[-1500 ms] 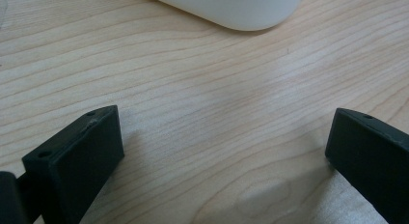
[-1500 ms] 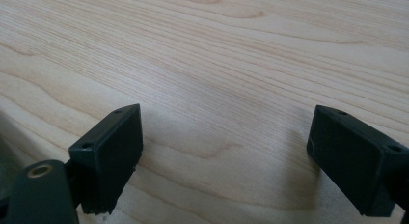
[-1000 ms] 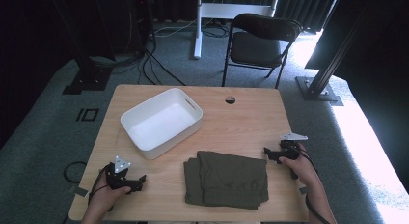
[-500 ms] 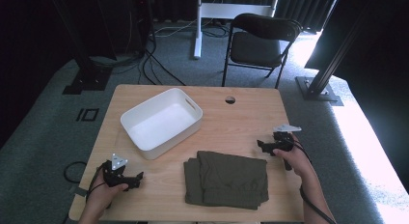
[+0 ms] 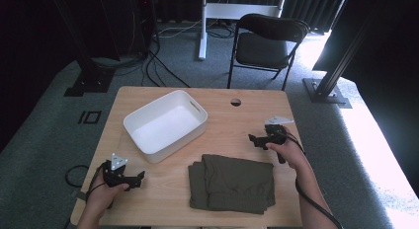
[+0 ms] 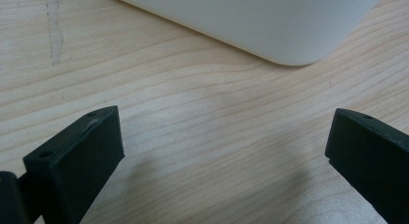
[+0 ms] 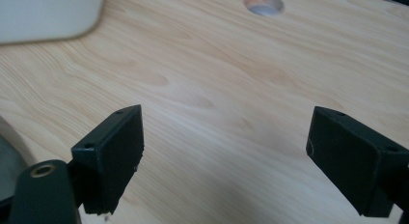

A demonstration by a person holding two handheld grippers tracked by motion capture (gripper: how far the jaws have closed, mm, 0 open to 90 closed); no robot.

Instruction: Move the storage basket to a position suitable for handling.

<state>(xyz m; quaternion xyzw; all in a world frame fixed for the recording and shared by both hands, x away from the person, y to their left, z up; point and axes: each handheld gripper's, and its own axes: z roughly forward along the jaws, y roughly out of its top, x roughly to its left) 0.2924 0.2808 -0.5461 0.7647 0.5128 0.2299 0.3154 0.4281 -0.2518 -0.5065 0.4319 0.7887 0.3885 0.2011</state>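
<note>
The white tub (image 5: 165, 124) sits at the table's (image 5: 232, 120) back left, and there's a round hole (image 5: 235, 101) further back. The folded green cloth (image 5: 232, 183) lies near the front edge, between your 2 hands. Your right gripper (image 5: 253, 139) is over bare wood just behind the cloth, jaws spread wide, holding nothing. Your left gripper (image 5: 140, 175) is the same: wide apart, empty, pointing at the tub's corner.

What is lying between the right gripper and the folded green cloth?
Nothing: in the high view, bare wooden table separates the right gripper from the folded green cloth.
</note>
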